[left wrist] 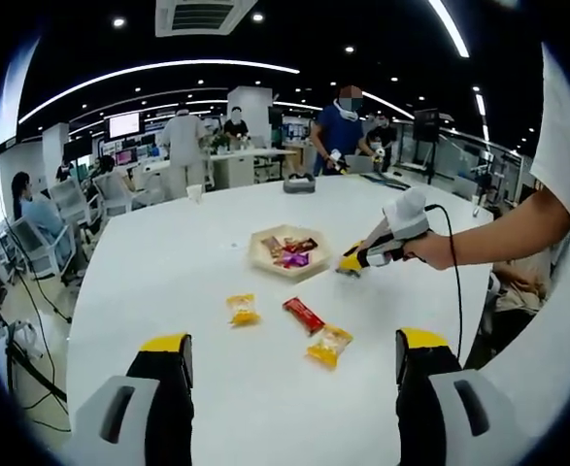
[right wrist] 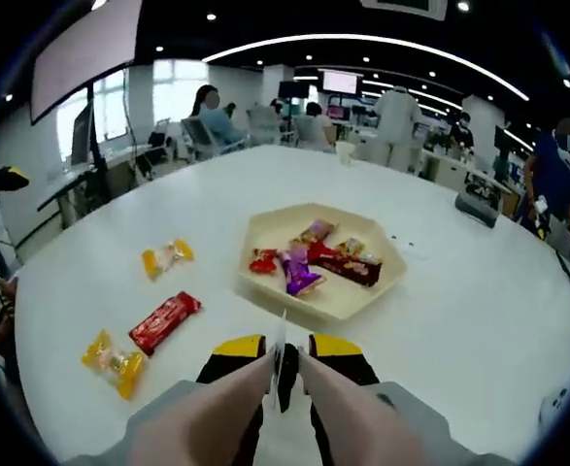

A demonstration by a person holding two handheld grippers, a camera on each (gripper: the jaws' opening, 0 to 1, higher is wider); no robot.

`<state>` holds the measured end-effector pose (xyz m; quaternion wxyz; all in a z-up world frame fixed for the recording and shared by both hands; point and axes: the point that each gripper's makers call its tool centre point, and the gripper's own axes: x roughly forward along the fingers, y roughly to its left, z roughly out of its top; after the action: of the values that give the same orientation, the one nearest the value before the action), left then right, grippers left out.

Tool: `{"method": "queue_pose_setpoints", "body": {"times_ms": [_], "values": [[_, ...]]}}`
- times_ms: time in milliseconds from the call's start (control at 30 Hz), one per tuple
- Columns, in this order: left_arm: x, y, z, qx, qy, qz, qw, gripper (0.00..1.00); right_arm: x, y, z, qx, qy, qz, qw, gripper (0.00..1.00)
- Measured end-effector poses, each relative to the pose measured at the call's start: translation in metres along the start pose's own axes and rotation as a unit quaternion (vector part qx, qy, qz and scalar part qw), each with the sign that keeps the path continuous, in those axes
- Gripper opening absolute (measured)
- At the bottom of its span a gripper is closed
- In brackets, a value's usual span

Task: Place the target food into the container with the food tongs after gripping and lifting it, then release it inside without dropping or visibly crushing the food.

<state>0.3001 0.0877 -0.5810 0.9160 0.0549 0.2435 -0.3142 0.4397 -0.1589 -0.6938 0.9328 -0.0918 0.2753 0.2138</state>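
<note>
A beige hexagonal tray (right wrist: 265, 225) (left wrist: 260, 254) holds several wrapped snacks, among them a purple one (right wrist: 297, 273) and a dark red bar (right wrist: 349, 268). Loose on the white table lie a red bar (right wrist: 165, 322) (left wrist: 303, 315) and two yellow packets (right wrist: 166, 257) (right wrist: 115, 362) (left wrist: 243, 309) (left wrist: 329, 346). My right gripper (right wrist: 286, 348) (left wrist: 352, 262) hovers just short of the tray's near edge. Its jaws are close together around pale food tongs (right wrist: 277, 342), whose arms meet at a thin tip holding nothing. My left gripper (left wrist: 292, 361) stands wide open above the near table, short of the loose snacks.
The round white table (left wrist: 168, 252) drops off at the left, with chairs and cables below. A person's hand and sleeve (left wrist: 556, 194) hold the right gripper. A cup (left wrist: 195, 192) and a grey box (left wrist: 299, 183) sit at the far edge. People stand at desks behind.
</note>
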Motion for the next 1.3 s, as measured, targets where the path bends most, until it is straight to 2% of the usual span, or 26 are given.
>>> {"method": "queue_pose_setpoints", "body": {"times_ms": [400,533,733,833,1000,1133,1300], "values": [[-0.002,-0.007,0.008,0.008,-0.016,-0.007,0.9998,0.86,-0.028,-0.017,0.038,-0.009,-0.044,-0.025,0.9987,0.16],[-0.004,-0.007,0.009,0.008,-0.022,-0.006,0.9997,0.86,-0.029,-0.022,0.055,-0.011,-0.061,-0.029,0.9977,0.16],[-0.013,-0.005,0.003,0.004,-0.017,0.002,0.9999,0.86,-0.005,-0.032,0.077,-0.021,-0.073,-0.030,0.9967,0.16],[-0.023,0.003,-0.002,0.000,-0.011,0.015,0.9998,0.86,0.013,-0.036,0.089,-0.027,-0.077,-0.028,0.9963,0.16],[-0.041,0.015,-0.004,-0.009,-0.019,0.039,0.9990,0.86,0.040,-0.043,0.104,-0.034,-0.075,-0.023,0.9963,0.16],[-0.049,0.024,-0.009,-0.018,-0.018,0.056,0.9981,0.86,0.052,-0.045,0.112,-0.047,-0.070,-0.021,0.9962,0.16],[-0.052,0.028,-0.013,-0.024,-0.015,0.064,0.9975,0.86,0.055,-0.042,0.113,-0.055,-0.069,-0.016,0.9959,0.17]]}}
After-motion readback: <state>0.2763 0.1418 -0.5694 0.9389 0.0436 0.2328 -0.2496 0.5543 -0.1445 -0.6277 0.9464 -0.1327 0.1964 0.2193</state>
